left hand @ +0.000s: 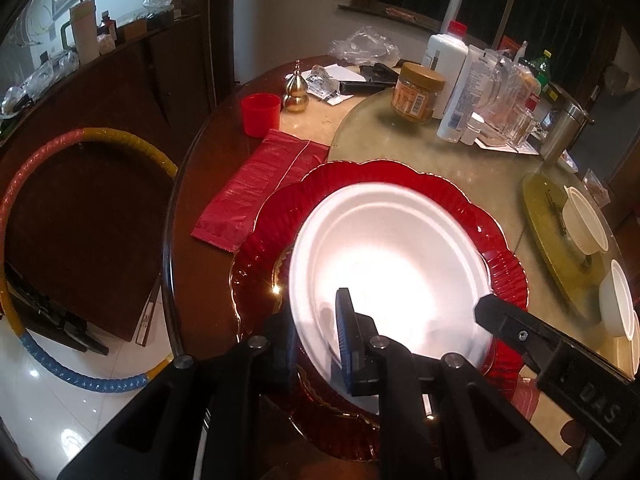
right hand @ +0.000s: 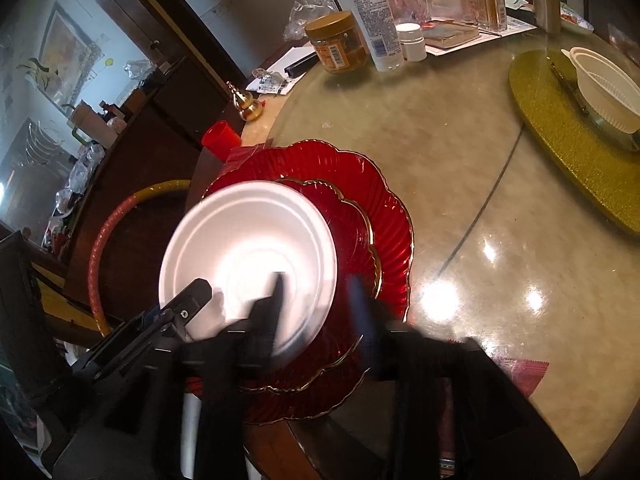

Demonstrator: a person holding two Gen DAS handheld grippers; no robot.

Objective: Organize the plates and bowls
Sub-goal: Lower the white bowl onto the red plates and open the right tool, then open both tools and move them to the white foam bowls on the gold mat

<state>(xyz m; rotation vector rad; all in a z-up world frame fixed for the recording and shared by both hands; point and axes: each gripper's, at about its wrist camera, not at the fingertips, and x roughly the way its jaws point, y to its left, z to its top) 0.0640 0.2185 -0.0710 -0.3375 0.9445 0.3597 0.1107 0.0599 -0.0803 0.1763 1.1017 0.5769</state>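
Round and glass-topped, the dining table (right hand: 480,208) carries the work at its near edge, where a white foam plate (left hand: 392,248) lies on a small red glass plate (right hand: 356,220) that sits on a large red scalloped plate (left hand: 420,176). The left gripper (left hand: 320,340) has its two fingers closed on the white plate's near rim, one above and one under it. The right gripper (right hand: 316,300) is blurred — its fingers stand apart astride the same plate's edge, gripping nothing that I can make out. I judge the stacking step is in hand: the white plate is being settled on the pile, so the next move calls for letting go cleanly without dragging it off centre. Farther off, white bowls (left hand: 586,224) wait on and beside a gold placemat (right hand: 560,128). Beyond stand a gold-lidded jar (left hand: 416,94) and a lotion tube (right hand: 370,8) reading "Vaseline"; other labels are too small.
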